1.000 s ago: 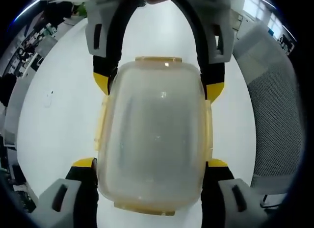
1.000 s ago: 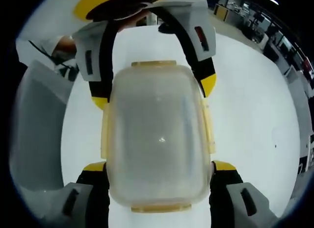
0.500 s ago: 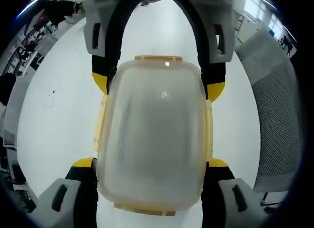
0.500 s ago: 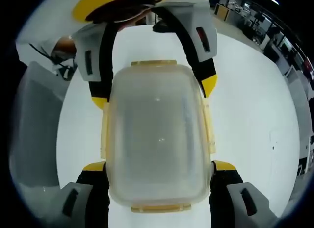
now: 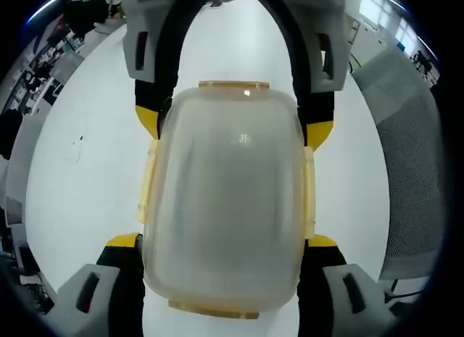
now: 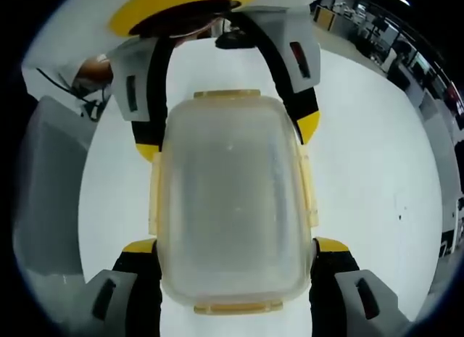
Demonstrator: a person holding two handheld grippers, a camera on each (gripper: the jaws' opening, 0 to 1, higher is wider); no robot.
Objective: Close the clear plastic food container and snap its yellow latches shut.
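Note:
The clear plastic food container (image 5: 225, 199) with its lid on is held over the white table (image 5: 80, 206). Pale yellow latches lie along its edges, one on the far end (image 5: 233, 85) and one on the left side (image 5: 147, 188). My left gripper (image 5: 225, 241) is shut on the container's near end, yellow-tipped jaws pressed to both sides. From the top of that view, my right gripper (image 5: 232, 125) clamps the far end. In the right gripper view the same container (image 6: 232, 206) sits between my right gripper (image 6: 233, 244) and the left gripper (image 6: 228, 134) opposite it.
A grey mesh chair (image 5: 406, 170) stands beside the table at the right of the left gripper view, and is the grey chair (image 6: 43, 185) at the left of the right gripper view. A person's hand (image 6: 90, 69) is behind the left gripper. Office desks lie beyond the table.
The background has slid slightly in both views, so the cameras moved a little. The container and both grips look the same.

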